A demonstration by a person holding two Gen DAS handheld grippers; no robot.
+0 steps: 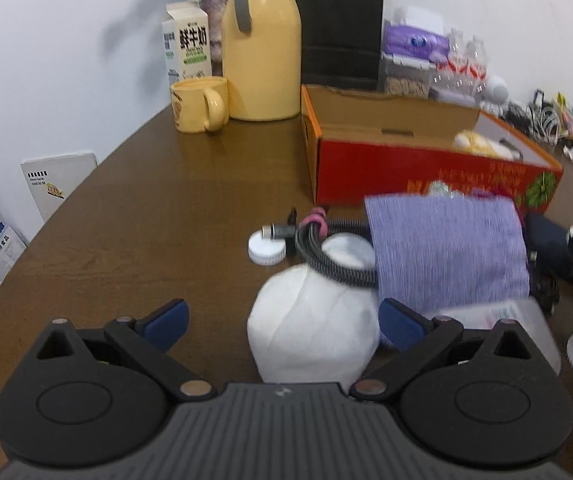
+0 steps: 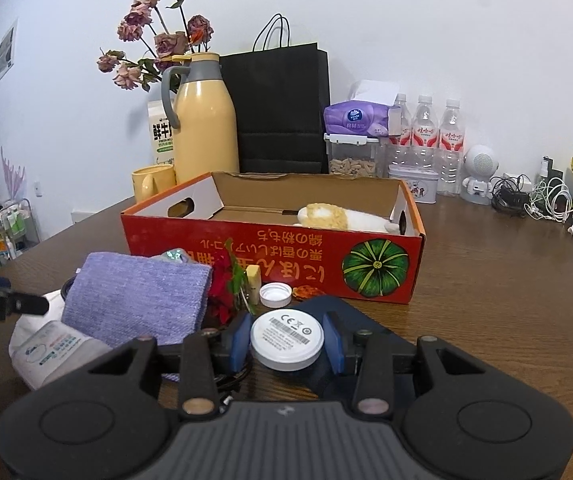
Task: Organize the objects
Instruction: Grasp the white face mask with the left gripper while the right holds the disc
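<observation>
We hold the right gripper (image 2: 287, 342) clenched on a white puck (image 2: 287, 339), a flat round disc with a printed label on its top face; both blue pads (image 2: 239, 342) press on its sides, and it sits lifted above the brown table (image 2: 486, 312). Just behind it lie a white cap (image 2: 275, 294), open side up, and a small amber-coloured thing we cannot identify. Beyond these stands the red box (image 2: 278, 260) with a green pumpkin printed on its front wall; inside it, near the right end, lies a yellow and white plush toy (image 2: 338, 216). To the left of the puck a purple cloth (image 2: 138, 300) rests on a pile, with red leaves (image 2: 224, 284) just beside its right edge and a white packet (image 2: 46, 352) below it. Our left gripper (image 1: 282, 320) is released, its jaws wide apart around a white ball (image 1: 314, 332) without the pads touching it, as far as we can tell. A black braided cable (image 1: 326, 256) lies coiled behind the ball, touching the cloth (image 1: 446, 248), and a second white cap (image 1: 267, 249) sits just left of the cable. At the back of the table stand a yellow mug (image 1: 198, 104), a yellow jug (image 1: 262, 52), a milk carton (image 1: 187, 46) and a black bag (image 1: 336, 24), near the wall.
</observation>
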